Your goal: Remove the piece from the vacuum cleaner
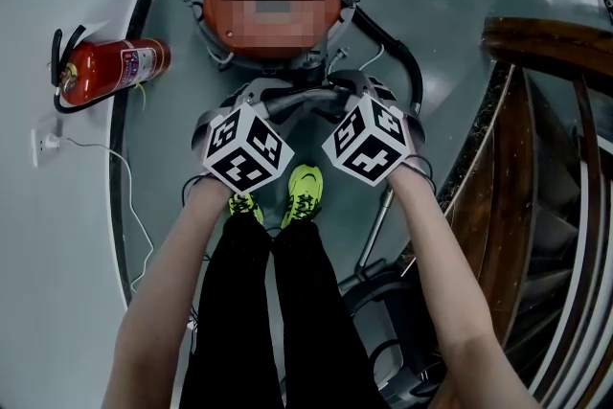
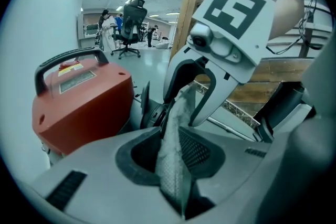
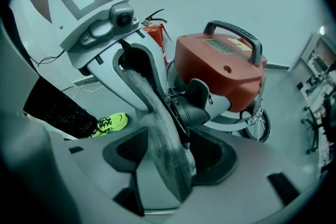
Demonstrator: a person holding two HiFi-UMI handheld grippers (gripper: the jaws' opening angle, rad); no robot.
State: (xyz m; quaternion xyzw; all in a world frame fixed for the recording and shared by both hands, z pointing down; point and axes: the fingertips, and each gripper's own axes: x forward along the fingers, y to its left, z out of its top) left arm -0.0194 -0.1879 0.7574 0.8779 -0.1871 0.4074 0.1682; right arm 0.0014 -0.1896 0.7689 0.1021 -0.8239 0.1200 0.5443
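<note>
The orange-red vacuum cleaner (image 1: 225, 14) (image 2: 79, 102) (image 3: 220, 71) stands on the grey floor just beyond my two grippers. A grey cloth-like piece (image 1: 292, 96) (image 2: 176, 160) (image 3: 165, 139) stretches between them, in front of the vacuum's black hose socket (image 3: 194, 102). My left gripper (image 1: 257, 101) (image 2: 170, 152) (image 3: 144, 86) is shut on one end of it. My right gripper (image 1: 350, 91) (image 2: 184, 107) (image 3: 168, 160) faces it and is shut on the other end. In the head view the marker cubes hide both sets of jaws.
A red fire extinguisher (image 1: 110, 70) lies left of the vacuum, near a wall socket with a white cable (image 1: 48, 146). A black hose (image 1: 402, 62) and a metal wand (image 1: 378, 220) run at the right. A wooden stair rail (image 1: 546, 158) stands close on the right. My green shoes (image 1: 305, 192) are below the grippers.
</note>
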